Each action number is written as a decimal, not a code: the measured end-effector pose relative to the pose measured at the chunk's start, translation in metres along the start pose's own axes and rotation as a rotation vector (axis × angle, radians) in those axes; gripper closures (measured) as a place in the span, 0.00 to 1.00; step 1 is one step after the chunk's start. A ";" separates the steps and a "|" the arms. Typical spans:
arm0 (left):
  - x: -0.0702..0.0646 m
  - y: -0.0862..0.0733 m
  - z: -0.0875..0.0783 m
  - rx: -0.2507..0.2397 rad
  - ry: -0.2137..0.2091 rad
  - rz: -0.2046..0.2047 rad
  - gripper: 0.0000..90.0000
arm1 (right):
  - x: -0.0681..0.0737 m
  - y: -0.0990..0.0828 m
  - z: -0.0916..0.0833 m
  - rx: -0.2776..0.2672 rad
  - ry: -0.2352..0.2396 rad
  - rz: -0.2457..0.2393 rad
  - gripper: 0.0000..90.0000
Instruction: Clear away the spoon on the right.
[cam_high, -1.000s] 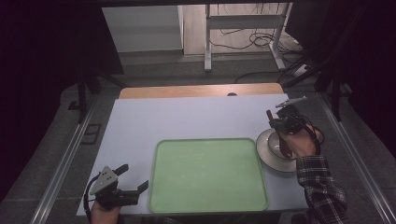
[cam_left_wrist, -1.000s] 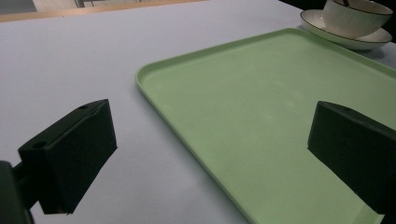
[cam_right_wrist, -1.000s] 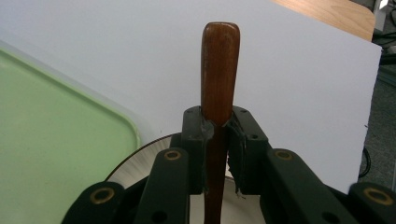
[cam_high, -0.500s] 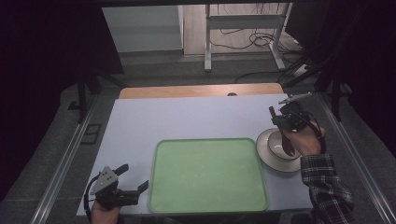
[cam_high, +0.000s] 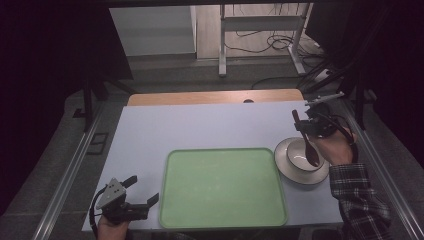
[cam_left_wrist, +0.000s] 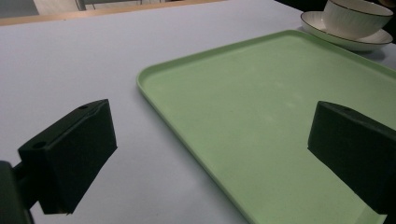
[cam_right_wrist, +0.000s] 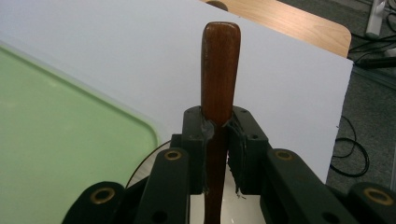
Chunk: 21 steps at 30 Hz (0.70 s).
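A dark wooden spoon (cam_high: 307, 144) hangs tilted over a white bowl (cam_high: 291, 150) that stands on a white saucer (cam_high: 281, 167) at the table's right. Its scoop end sits low over the bowl's inside. My right gripper (cam_high: 305, 126) is shut on the handle (cam_right_wrist: 219, 65), which sticks up past the pads (cam_right_wrist: 243, 135) in the right gripper view. A green tray (cam_high: 222, 187) lies at the front centre. My left gripper (cam_high: 142, 190) rests at the tray's front left corner, open, with nothing between its jaws (cam_left_wrist: 215, 140). Bowl (cam_left_wrist: 355, 16) and saucer (cam_left_wrist: 336, 41) appear beyond the tray (cam_left_wrist: 261, 116).
The pale blue table top (cam_high: 200, 125) has a bare wooden strip (cam_high: 215, 96) along its far edge. Metal rails (cam_high: 70, 175) run down both sides. Cables (cam_high: 270, 47) and a stand's legs lie on the floor behind.
My right gripper has lifted the spoon higher over the bowl. The left gripper, tray, bowl and saucer have stayed where they were.
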<state>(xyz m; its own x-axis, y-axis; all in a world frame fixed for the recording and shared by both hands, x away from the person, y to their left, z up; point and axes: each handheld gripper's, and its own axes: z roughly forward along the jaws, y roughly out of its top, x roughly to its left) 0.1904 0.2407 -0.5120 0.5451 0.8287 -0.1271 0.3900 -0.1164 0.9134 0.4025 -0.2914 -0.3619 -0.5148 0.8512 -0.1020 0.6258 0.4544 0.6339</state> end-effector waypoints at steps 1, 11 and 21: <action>0.000 0.000 0.000 -0.003 -0.001 0.002 0.01 | 0.001 0.000 -0.002 0.002 0.005 -0.001 0.86; -0.002 0.001 -0.002 -0.030 0.001 0.023 0.00 | 0.017 0.004 -0.013 0.054 0.038 -0.010 0.86; -0.002 0.001 -0.003 -0.030 0.001 0.024 0.00 | 0.037 0.002 -0.011 0.109 0.095 -0.029 0.86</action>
<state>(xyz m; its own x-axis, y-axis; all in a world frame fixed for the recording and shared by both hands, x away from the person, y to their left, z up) 0.1876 0.2399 -0.5097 0.5531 0.8265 -0.1046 0.3542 -0.1196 0.9275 0.3779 -0.2616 -0.3559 -0.5836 0.8110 -0.0426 0.6671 0.5086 0.5444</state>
